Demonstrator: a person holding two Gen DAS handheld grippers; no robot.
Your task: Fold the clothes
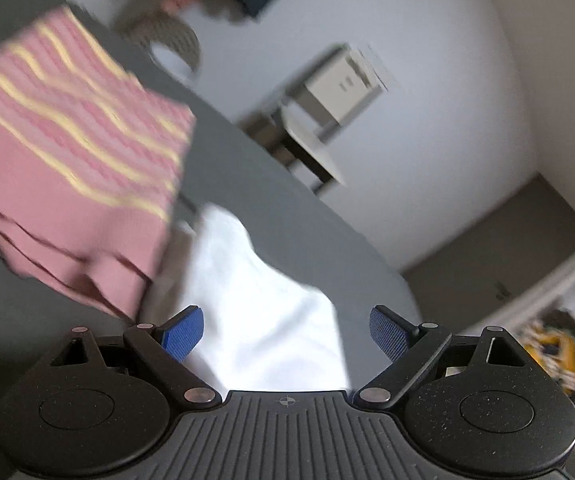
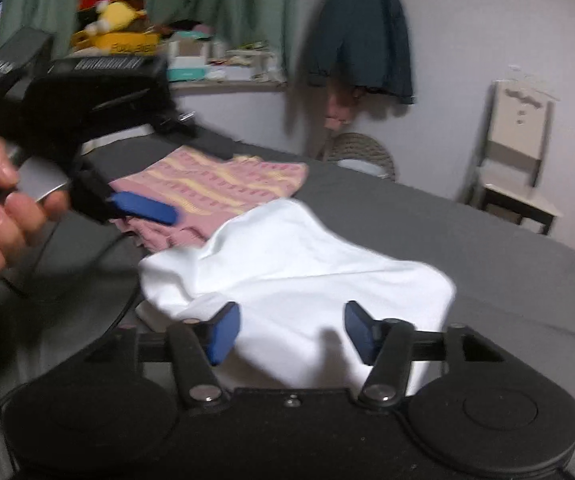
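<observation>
A white garment [image 2: 295, 264] lies rumpled on the grey bed [image 2: 487, 248], in front of both grippers. Behind it sits a folded pink garment with yellow stripes [image 2: 223, 184]. My right gripper [image 2: 291, 330] hovers low over the near edge of the white garment, open, with nothing between its blue pads. In the left wrist view my left gripper [image 1: 287, 330] is open above the white garment [image 1: 255, 304], and the pink striped garment [image 1: 67, 152] fills the upper left. The left gripper [image 2: 143, 208] also shows in the right wrist view, held by a hand [image 2: 3, 204] above the pink garment.
A wooden chair [image 2: 515, 160] stands by the wall at the right of the bed. A dark jacket [image 2: 363, 32] hangs on the wall above a woven basket [image 2: 363, 154]. A cluttered shelf [image 2: 207, 68] runs under green curtains. A cable trails over the bed's left side.
</observation>
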